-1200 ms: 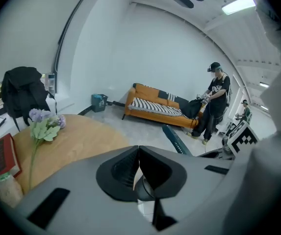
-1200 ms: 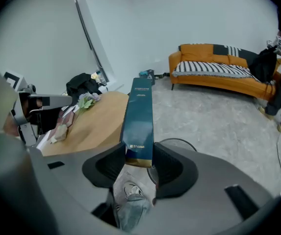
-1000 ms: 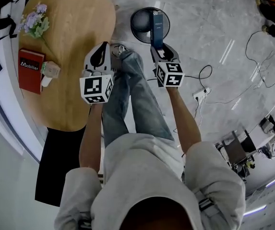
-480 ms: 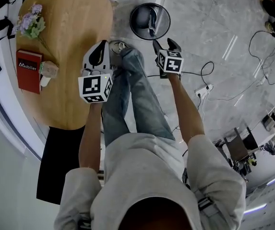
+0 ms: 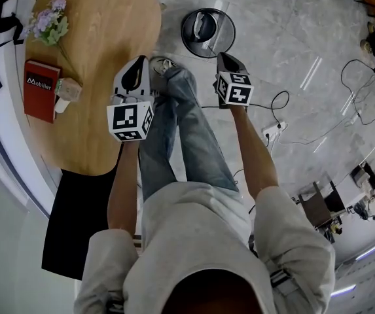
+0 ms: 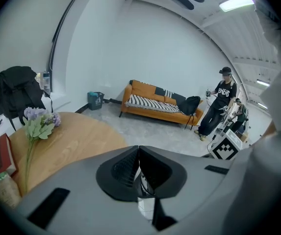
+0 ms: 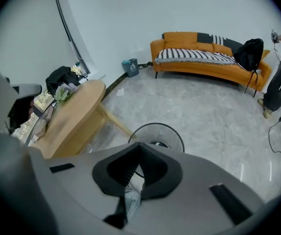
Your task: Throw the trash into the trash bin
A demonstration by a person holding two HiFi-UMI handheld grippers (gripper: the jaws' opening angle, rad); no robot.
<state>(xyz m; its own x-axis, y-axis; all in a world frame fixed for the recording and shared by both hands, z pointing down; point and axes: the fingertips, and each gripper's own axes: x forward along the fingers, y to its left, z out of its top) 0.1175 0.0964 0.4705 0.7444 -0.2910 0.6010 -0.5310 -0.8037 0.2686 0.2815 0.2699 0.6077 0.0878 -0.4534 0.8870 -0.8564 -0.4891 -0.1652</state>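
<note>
My right gripper: fingers pressed together, empty, just above trash bin rim; trash inside. My left gripper: fingers together, empty, at surface edge.

A round, black-rimmed trash bin stands upright on the grey floor; the trash lies inside it.

- I'm counting two hand-held grippers: the left hand-held gripper and the right hand-held gripper.
- I'm seeing one trash bin.
- I'm counting one worktop, one red book and one bunch of flowers.
- I'm spotting one orange sofa.
</note>
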